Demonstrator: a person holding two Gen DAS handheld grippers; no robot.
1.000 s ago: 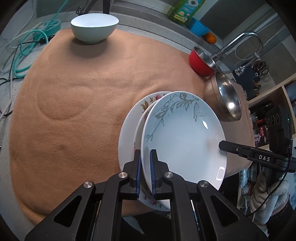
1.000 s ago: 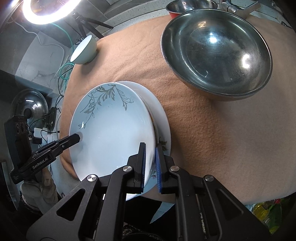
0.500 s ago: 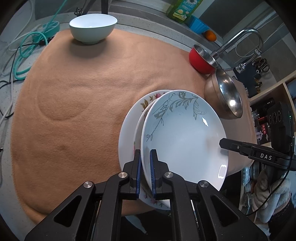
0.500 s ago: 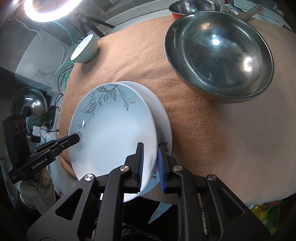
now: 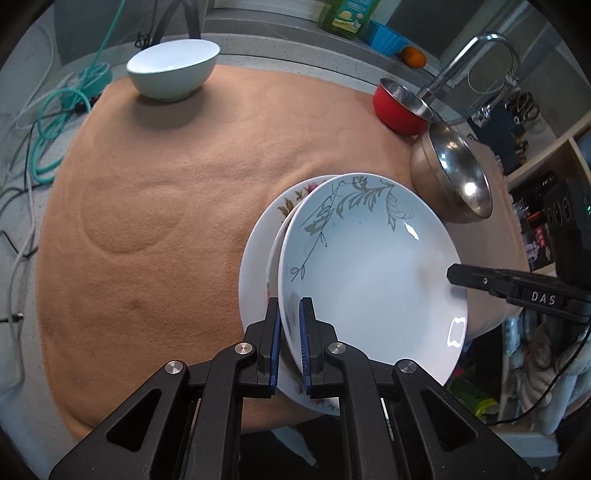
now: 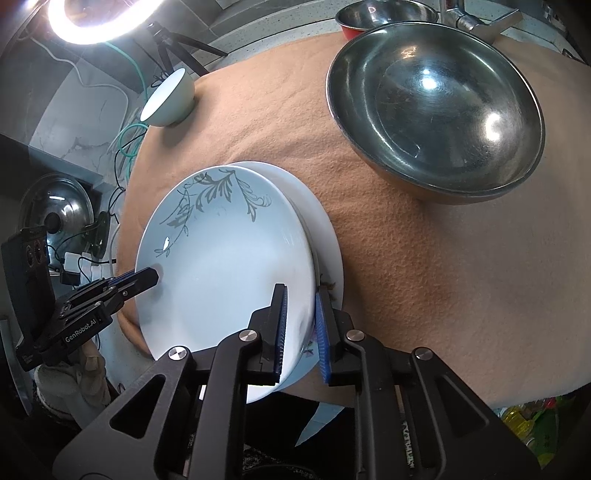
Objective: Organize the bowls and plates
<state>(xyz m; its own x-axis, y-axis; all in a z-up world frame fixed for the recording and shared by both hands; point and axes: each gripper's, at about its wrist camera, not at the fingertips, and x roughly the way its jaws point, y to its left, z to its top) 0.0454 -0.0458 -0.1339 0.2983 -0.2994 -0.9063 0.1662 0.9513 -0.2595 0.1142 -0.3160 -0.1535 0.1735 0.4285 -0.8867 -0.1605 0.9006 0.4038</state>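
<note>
A white plate with a grey leaf pattern (image 5: 369, 277) (image 6: 221, 266) is held tilted above a floral plate (image 5: 258, 258) (image 6: 328, 243) that lies on the tan cloth (image 5: 147, 221). My left gripper (image 5: 289, 306) (image 6: 147, 275) is shut on the leaf plate's near rim. My right gripper (image 6: 300, 295) (image 5: 458, 275) straddles the opposite rim, with its blue pads a little apart and slack around the edge. A large steel bowl (image 5: 454, 177) (image 6: 436, 110) stands just beyond the plates. Farther off are a red bowl (image 5: 399, 107) and a pale bowl (image 5: 173, 70) (image 6: 170, 99).
A tap (image 5: 476, 48) and a shelf unit (image 5: 546, 155) lie past the right edge of the cloth. Green and white cables (image 5: 55, 122) trail off the left side. A ring light (image 6: 96, 14) on a tripod stands behind the pale bowl.
The right gripper's pads have parted slightly around the leaf plate's rim. The left gripper has rolled a little and kept its grip. The plates have barely shifted.
</note>
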